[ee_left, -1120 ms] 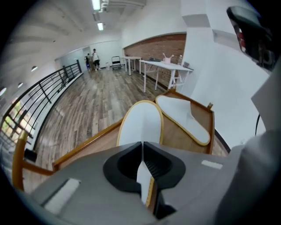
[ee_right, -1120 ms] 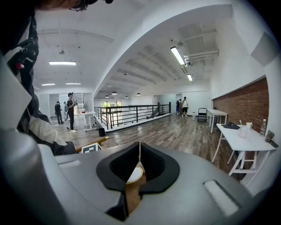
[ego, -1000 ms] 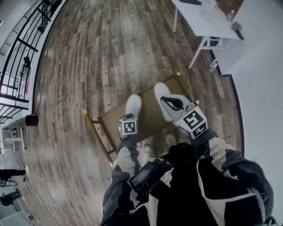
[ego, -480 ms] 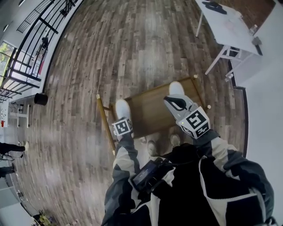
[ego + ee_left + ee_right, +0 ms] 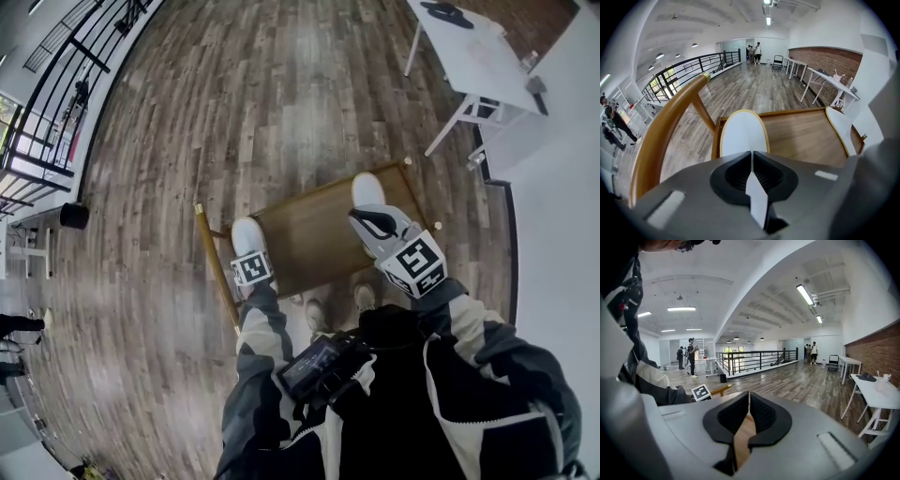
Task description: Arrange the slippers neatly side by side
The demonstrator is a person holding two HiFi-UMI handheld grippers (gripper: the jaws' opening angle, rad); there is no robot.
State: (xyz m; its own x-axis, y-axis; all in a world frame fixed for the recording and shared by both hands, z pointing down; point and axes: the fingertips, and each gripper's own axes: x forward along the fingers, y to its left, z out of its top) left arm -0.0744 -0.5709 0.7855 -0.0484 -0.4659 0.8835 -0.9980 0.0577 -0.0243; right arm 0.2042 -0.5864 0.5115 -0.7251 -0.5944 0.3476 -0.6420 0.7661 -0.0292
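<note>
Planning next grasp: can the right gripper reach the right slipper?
Probably yes: the right slipper lies uncovered on the bench just beyond the right gripper, nothing between them; its jaws are shut and must open first.

Looking steeply down on the wooden seat [image 5: 309, 239] from the head view; peering closely across it in both gripper views.

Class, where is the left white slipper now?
In the head view the left white slipper lies at the left edge of the brown wooden chair seat, beside its curved backrest, just ahead of the left gripper.
</note>
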